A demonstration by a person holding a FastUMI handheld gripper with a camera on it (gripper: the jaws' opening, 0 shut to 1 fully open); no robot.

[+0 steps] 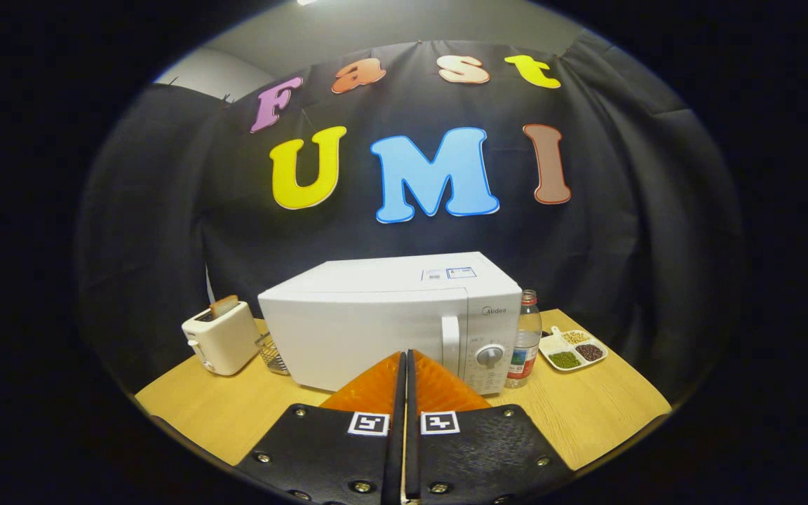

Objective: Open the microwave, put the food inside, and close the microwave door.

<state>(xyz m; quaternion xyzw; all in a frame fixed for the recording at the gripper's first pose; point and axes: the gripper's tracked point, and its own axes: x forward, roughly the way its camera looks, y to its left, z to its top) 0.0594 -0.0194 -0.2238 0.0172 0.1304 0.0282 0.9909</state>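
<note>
- Gripper (pixel 405 361): orange fingers (pixel 376 389) pressed together, clenched on nothing.
- Microwave (pixel 376 322): just beyond fingertips on wooden table (pixel 586 414), door closed.
- Toaster (pixel 221 337): left of microwave.
- Bottle (pixel 527 337), sectioned tray (pixel 572 348): right of microwave.

The tool (pixel 405 368) has two orange, ribbed, wedge-shaped fingers (pixel 374 389) that lie flat against each other with only a thin seam between them. Behind the fingers sit two black textured plates, fastened with shiny round screws along their edges. Each plate carries a small white square with a black marker pattern, just beside the seam.
</note>
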